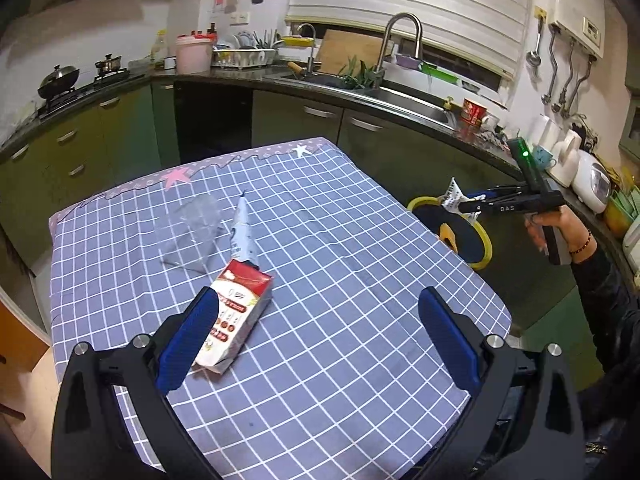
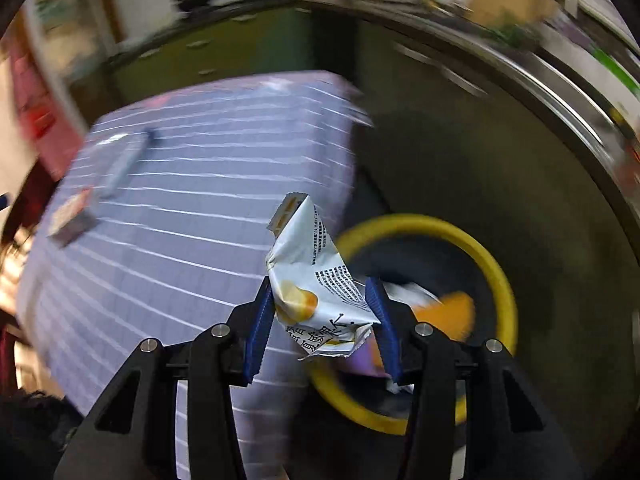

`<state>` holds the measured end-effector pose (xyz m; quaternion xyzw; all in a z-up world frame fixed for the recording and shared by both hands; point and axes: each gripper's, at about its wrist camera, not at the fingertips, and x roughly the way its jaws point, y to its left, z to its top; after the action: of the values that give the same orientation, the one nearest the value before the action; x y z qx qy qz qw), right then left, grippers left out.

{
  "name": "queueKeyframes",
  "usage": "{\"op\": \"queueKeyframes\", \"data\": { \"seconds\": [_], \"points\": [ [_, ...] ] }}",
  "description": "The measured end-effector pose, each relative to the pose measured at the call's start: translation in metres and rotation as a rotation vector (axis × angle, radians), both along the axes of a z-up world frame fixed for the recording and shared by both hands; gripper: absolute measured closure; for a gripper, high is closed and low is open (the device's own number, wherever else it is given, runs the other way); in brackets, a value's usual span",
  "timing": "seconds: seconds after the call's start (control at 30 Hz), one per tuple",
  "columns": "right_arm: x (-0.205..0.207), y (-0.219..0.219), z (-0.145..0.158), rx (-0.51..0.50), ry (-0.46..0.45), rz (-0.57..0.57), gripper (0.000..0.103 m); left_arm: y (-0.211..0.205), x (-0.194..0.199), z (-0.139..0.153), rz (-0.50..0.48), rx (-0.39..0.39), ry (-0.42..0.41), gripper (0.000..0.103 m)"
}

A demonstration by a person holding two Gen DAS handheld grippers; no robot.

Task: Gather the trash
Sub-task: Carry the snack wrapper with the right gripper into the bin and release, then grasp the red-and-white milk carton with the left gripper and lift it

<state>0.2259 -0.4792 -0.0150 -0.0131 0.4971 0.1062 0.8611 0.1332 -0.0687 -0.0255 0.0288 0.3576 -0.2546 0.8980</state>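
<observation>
Nearest, the left gripper (image 1: 320, 340) hovers over the checked counter (image 1: 340, 240) with its jaws spread wide, the left pad just beside a red-and-white carton (image 1: 236, 320) lying flat. Beyond the carton lie a grey foil wrapper (image 1: 243, 228) and a clear plastic cup (image 1: 192, 232) on its side. Farther right, the right gripper (image 2: 324, 316) has its jaws clamped on a crumpled white snack wrapper (image 2: 316, 280), held above the yellow-rimmed bin (image 2: 472, 236) beside the counter.

Crinkled glossy wrapper (image 2: 316, 288) – checked cloth tablecloth (image 1: 320, 240)
</observation>
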Motion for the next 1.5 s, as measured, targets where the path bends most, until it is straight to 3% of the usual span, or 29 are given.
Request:
{"op": "queueKeyframes", "data": {
  "seconds": [0.07, 0.13, 0.17, 0.37, 0.73, 0.9, 1.03, 1.13, 1.43, 1.5],
  "points": [
    [0.002, -0.018, -0.011, -0.025, 0.017, -0.051, 0.053, -0.006, 0.001, 0.001, -0.009, 0.007, 0.001, 0.008],
    [0.005, -0.037, -0.023, -0.056, 0.028, -0.110, 0.031, -0.011, 0.000, 0.001, -0.019, 0.016, 0.001, 0.008],
    [0.006, -0.046, -0.026, -0.064, 0.024, -0.140, 0.029, -0.013, 0.000, 0.002, -0.023, 0.020, 0.001, 0.008],
    [-0.009, -0.063, -0.019, -0.002, -0.013, -0.202, 0.029, -0.020, 0.002, -0.001, -0.043, 0.057, 0.008, 0.007],
    [-0.041, -0.013, 0.000, 0.023, -0.050, -0.099, 0.024, -0.008, 0.039, -0.038, -0.122, 0.190, 0.065, 0.007],
    [-0.041, 0.009, 0.001, 0.019, -0.040, -0.059, 0.024, 0.006, 0.074, -0.061, -0.154, 0.178, 0.149, 0.007],
    [-0.042, 0.018, 0.001, 0.026, -0.040, -0.040, 0.024, 0.011, 0.094, -0.082, -0.145, 0.219, 0.202, 0.007],
    [-0.043, 0.022, 0.002, 0.033, -0.035, -0.028, 0.024, 0.013, 0.104, -0.094, -0.143, 0.255, 0.207, 0.007],
    [-0.040, 0.031, -0.001, 0.034, -0.016, -0.012, 0.024, 0.010, 0.113, -0.110, -0.175, 0.256, 0.235, 0.007],
    [-0.040, 0.033, -0.001, 0.034, -0.015, -0.008, 0.024, 0.010, 0.112, -0.111, -0.181, 0.249, 0.234, 0.011]
  ]
}}
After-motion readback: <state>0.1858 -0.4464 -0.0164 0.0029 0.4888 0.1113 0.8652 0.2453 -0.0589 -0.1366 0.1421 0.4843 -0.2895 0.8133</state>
